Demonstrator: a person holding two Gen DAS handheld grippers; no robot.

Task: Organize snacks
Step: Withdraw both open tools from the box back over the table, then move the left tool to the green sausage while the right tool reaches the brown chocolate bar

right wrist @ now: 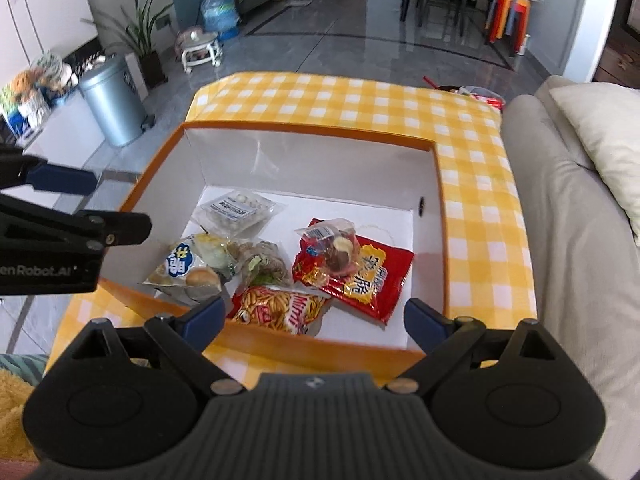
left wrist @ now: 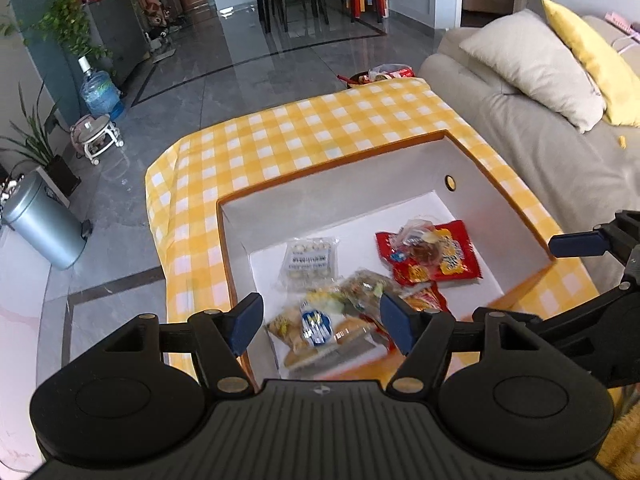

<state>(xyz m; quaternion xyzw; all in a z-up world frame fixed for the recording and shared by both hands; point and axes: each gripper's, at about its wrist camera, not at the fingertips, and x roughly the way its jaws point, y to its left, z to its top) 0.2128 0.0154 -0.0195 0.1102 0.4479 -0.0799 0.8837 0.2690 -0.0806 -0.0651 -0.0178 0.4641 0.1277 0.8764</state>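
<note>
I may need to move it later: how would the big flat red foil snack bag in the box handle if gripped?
The big flat red foil snack bag looks thin, so probably floppy and light. Its glossy surface may slip. The small clear packet lying on it would likely slide off.

Open box (right wrist: 312, 136) of snack packets on a desk (right wrist: 360, 96) in yellow-and-white check cloth.
White inside, orange rim. Contents: clear bag of pale round sweets (right wrist: 236, 210) at the back left; blue-labelled bun packet (right wrist: 188, 266) at front left; greenish-brown packet (right wrist: 264, 266) in the middle; orange stick-snack bag (right wrist: 280, 308) at the front; red bag (right wrist: 360, 276) at right, a small clear packet (right wrist: 334, 246) lying on it. Right gripper (right wrist: 316, 316) above the front rim, fingers (right wrist: 204, 316) wide apart, empty. Left gripper's arm (right wrist: 60, 236) at the left edge. Grey sofa (right wrist: 568, 240) beside the desk.
</note>
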